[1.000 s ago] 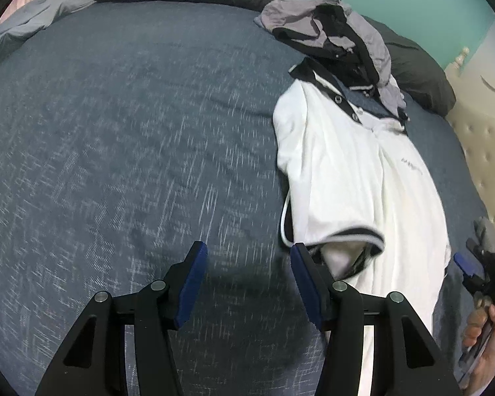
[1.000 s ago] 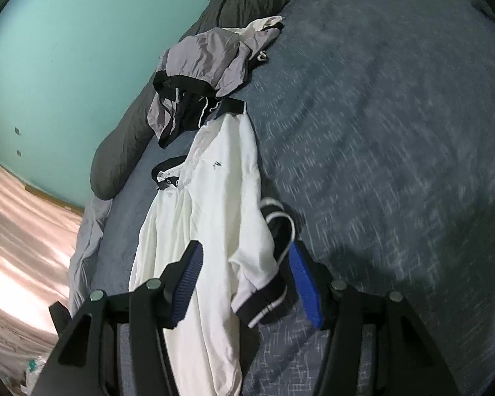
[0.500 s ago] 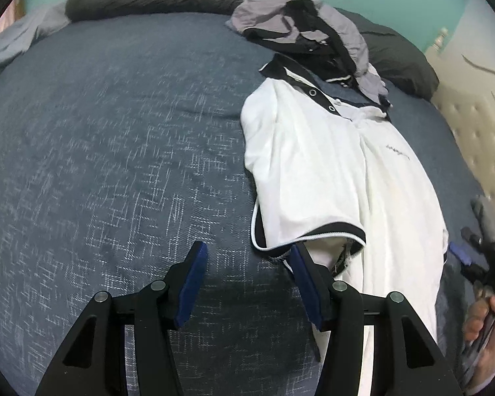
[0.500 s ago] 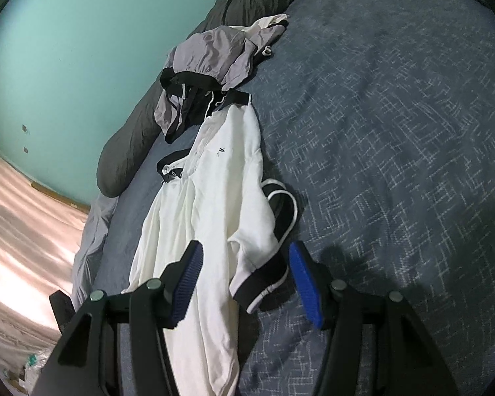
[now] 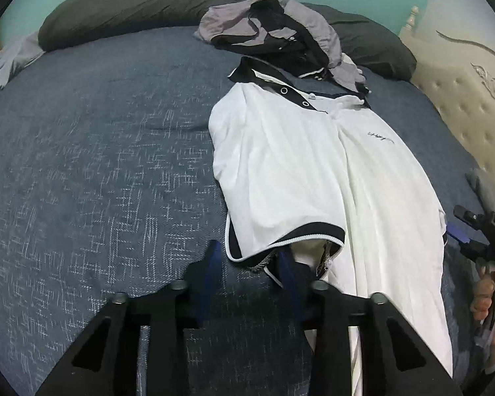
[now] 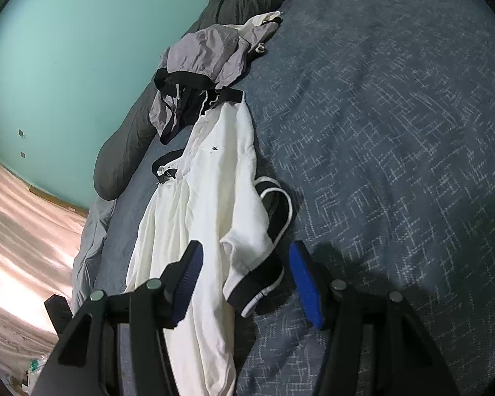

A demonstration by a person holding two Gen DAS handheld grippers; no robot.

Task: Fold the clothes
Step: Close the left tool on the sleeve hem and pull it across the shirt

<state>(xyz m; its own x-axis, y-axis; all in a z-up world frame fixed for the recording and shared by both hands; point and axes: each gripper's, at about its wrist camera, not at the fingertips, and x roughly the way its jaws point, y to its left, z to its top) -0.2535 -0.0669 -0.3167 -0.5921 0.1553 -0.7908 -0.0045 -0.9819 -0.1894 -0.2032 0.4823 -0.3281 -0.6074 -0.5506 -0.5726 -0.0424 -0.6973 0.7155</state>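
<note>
A white polo [image 5: 313, 178] lies lengthwise along one side of the bed [image 5: 99, 165], its collar toward the dark pillow [image 5: 132, 6] at the far edge, just beside a crumpled grey jacket [image 5: 280, 36]. The left gripper [image 5: 250, 264] hangs wide apart at the black-trimmed sleeve cuff [image 5: 290, 237], holding nothing. The right gripper [image 6: 247, 274], also spread wide, straddles the same cuff without clamping it.

White black-trimmed shirt [image 5: 300, 178] on blue-flecked bedspread [image 5: 99, 151].

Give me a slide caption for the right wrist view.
Open right gripper straddles the white polo's black-trimmed sleeve on a blue bedspread.
</note>
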